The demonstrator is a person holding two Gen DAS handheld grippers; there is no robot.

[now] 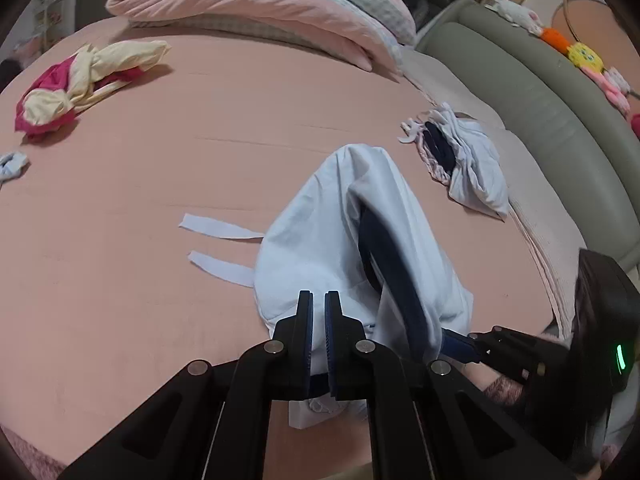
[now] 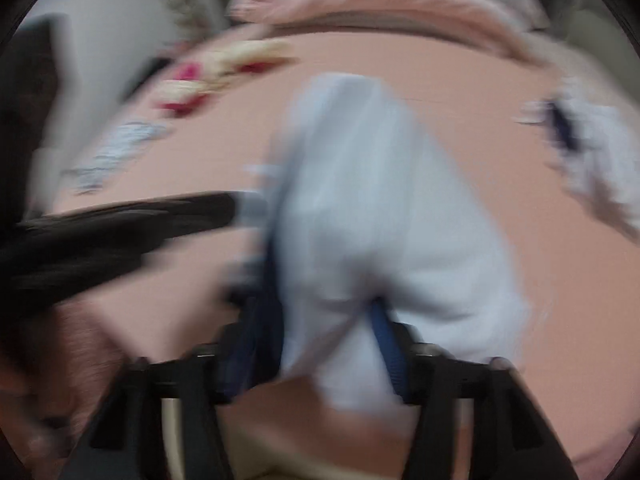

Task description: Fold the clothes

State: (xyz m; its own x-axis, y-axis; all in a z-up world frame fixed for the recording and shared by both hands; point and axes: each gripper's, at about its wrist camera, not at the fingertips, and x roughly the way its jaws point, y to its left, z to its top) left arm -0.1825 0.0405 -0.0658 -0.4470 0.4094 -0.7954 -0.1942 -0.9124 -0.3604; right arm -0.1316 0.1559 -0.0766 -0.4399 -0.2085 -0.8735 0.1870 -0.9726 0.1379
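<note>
Where blur hides right claw [image 2: 316, 364], pale garment [image 1: 320, 240] bunched, hem tucked behind left claw [image 1: 319, 304]

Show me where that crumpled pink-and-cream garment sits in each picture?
Left wrist view: the pink-and-cream garment lies upper left on the pink bed.
Right wrist view: blurred, upper left of centre.
Shared landmark: the pale blue garment, central in both.

Both wrist views: close over bed [image 1: 120, 200].

The light is soft and even, with weak shadows. The left wrist view is sharp; the right wrist view is strongly motion-blurred. Fisheye bending and dark corners appear in both.
</note>
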